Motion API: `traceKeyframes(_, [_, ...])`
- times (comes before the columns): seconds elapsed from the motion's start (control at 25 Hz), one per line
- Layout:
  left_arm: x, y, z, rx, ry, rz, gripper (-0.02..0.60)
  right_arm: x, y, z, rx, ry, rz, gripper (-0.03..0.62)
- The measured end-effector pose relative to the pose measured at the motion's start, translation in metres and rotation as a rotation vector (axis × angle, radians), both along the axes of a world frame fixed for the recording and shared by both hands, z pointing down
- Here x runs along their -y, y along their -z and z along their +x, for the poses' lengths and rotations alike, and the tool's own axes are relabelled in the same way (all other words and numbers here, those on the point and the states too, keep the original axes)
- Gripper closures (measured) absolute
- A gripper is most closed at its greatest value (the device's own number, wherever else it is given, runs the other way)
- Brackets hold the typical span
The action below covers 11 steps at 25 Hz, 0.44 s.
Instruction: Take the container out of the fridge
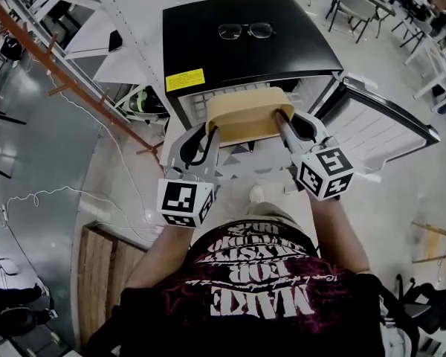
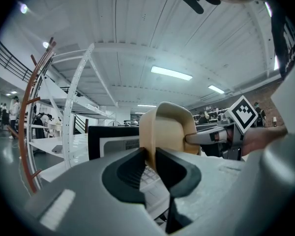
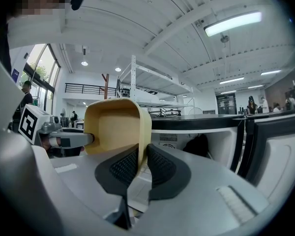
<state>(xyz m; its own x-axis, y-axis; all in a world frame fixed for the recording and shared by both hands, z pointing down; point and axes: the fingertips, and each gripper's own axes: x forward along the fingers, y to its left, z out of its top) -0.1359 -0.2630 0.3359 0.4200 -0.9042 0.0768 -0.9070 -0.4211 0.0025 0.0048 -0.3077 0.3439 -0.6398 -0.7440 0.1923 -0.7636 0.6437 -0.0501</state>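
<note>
So I've got the left gripper (image 2: 151,156) and right gripper (image 3: 141,156) each pinching an opp. wall of the container (image 1: 247,114), b/c two grips keep it level leaving the fridge (image 1: 208,47).

— What is the container (image 1: 249,114) made of?
— Smooth, matt tan plastic. The fridge (image 1: 208,47) top is glossy black.
— And the grippers?
— The left gripper (image 2: 151,154) and right gripper (image 3: 142,154) have matt grey plastic shells. The pads (image 3: 162,168) are black and finely ribbed.
— What's around them?
— A shiny grey floor (image 1: 30,169), a rough wood pallet (image 1: 97,274) and a printed cloth shirt (image 1: 267,296).
</note>
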Motion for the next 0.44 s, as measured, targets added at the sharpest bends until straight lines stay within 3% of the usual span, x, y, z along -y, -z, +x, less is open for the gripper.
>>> traceKeyframes(0.44, [0.0090,-0.0034,-0.0048,-0.004,0.005,-0.005,0.509,0.0090,-0.0019,-0.0047,0.007,0.005,-0.007,0.528])
